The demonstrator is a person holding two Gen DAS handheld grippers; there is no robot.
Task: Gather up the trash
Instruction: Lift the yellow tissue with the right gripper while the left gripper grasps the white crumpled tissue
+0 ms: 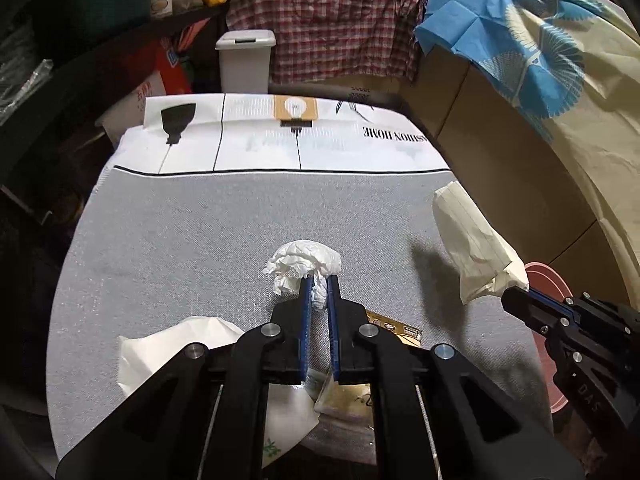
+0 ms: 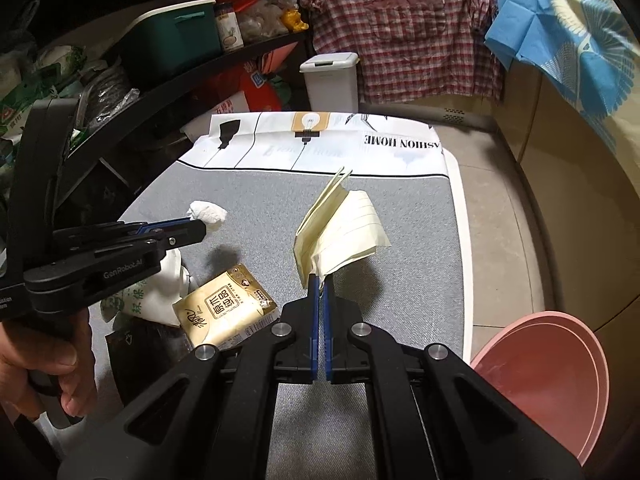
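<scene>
The 2 tongs each have 1 piece of trash, so the step in hand looks like the carry after picking. The left gripper (image 1: 318, 280) is nearly closed and pinches the crumpled white tissue (image 1: 304, 262) above the grey mat (image 1: 180, 232). The right gripper (image 2: 321, 282) is fully closed on the folded yellow lined paper (image 2: 344, 232). The next move probably needs a bin: the pink basin (image 2: 552, 364) is just beside the mat, and the white lidded bin (image 2: 330, 80) is farther. The tissue packet (image 2: 226, 310) is not yet collected.
</scene>
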